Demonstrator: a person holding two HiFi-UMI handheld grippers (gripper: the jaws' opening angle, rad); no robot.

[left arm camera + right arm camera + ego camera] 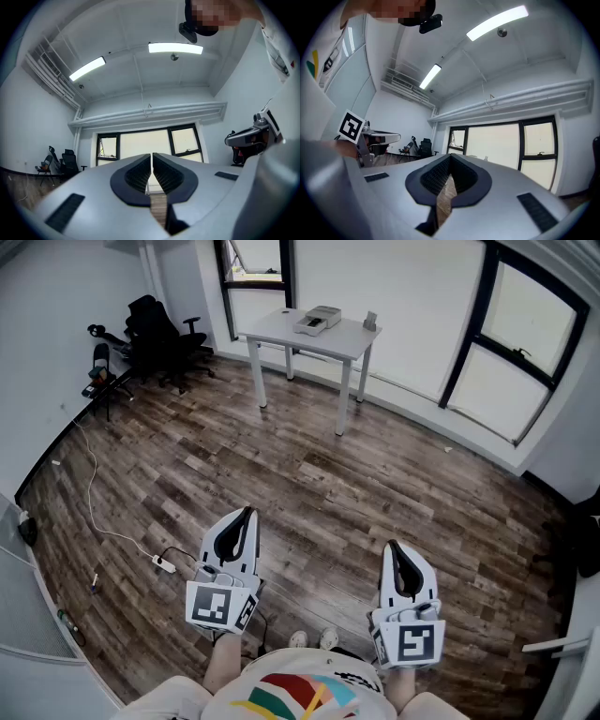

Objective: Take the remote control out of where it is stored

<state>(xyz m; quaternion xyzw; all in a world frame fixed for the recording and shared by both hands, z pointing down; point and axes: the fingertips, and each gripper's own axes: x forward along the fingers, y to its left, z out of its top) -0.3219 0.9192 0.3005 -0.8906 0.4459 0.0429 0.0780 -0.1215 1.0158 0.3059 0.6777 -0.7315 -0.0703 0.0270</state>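
No remote control shows in any view. A white table [277, 335] stands far across the room, with a pale box-like device [317, 321] and a small upright object [370, 322] on it. My left gripper [247, 515] is held low in front of me, its jaws shut with nothing between them; in the left gripper view, the left gripper [151, 161] points up toward the windows and ceiling. My right gripper [393, 547] hangs level beside it, also shut and empty. In the right gripper view, the right gripper [449, 159] shows its tips meeting.
Wood-plank floor lies between me and the table. Black office chairs [157, 332] cluster at the back left. A white cable with a power strip [164, 563] trails over the floor at the left. Dark-framed windows [511, 352] line the far wall.
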